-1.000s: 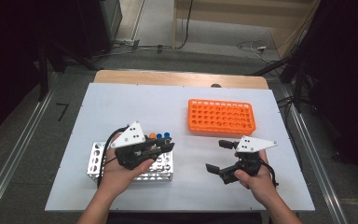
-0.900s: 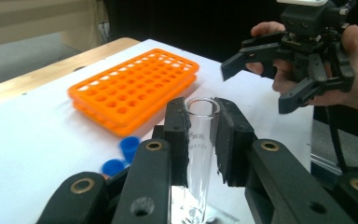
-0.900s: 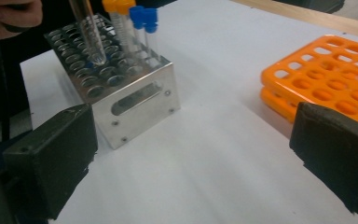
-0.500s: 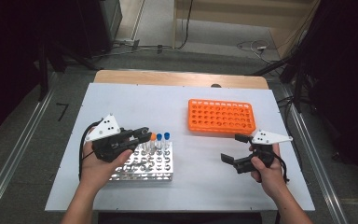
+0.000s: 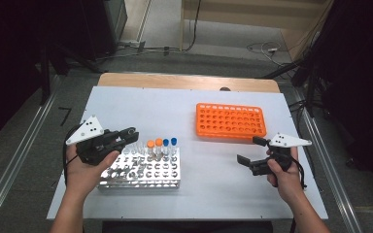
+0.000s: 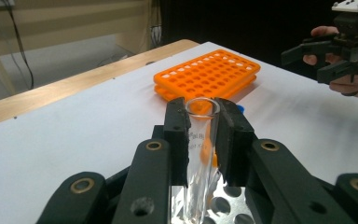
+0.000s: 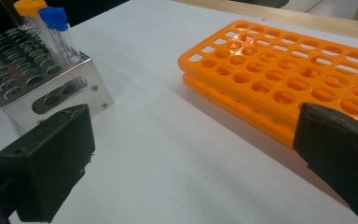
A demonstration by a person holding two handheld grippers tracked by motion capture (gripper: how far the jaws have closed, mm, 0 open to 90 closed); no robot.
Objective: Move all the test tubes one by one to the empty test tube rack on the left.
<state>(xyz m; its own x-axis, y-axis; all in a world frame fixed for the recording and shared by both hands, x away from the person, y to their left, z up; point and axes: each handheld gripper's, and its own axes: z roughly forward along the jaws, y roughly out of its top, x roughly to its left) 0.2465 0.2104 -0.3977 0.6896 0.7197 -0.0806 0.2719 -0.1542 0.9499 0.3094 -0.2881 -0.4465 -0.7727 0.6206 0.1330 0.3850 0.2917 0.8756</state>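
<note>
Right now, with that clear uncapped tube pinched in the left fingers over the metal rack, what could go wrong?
1. The glass tube is gripped near its open rim by the left gripper; too hard a squeeze could crack it, or it could slip.
2. Its lower end sits by the metal rack; moving sideways could snag it there.
3. Swinging could knock the capped tubes.

left gripper point(image 6: 200, 116) jaws clamped on clear uncapped test tube point(image 6: 199, 154), gripping just under rim, tube roughly upright with slight tilt. bottom of tube runs down over shiny metal rack point(image 6: 223, 205), round holes visible there; can't tell if tube tip sits in a hole. bits of orange and blue peeking behind jaws. orange rack point(image 6: 207, 77) lying flat farther back on white table point(image 6: 65, 135), well apart from tube, all holes look vacant. right gripper point(image 6: 328, 58) top right, hand behind it, jaws spread, nothing between.
</note>
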